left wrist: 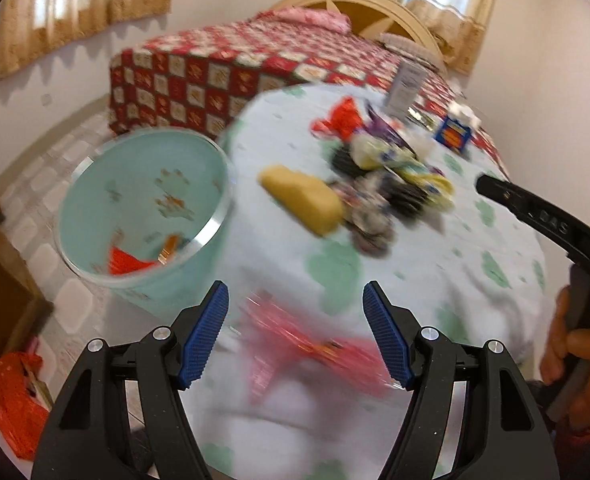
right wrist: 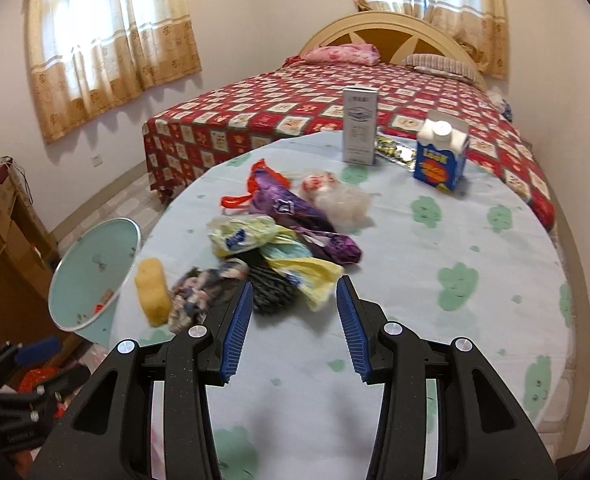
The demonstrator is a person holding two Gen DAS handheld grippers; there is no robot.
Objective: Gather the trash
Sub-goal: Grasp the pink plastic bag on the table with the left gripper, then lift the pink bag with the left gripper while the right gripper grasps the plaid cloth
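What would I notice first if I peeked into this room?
Probably the pile of crumpled wrappers heaped in the middle of the round table. A pale blue bin stands beside the table's left edge with some scraps inside, and a bed with a red checked cover sits behind.

Both wrist views downward (shared table (right wrist: 415, 280))

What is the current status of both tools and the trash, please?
Left tool open over a pink wrapper, blurred. Right tool open, empty, facing the trash pile. Bin beside the table, some scraps inside. Nothing blocking.
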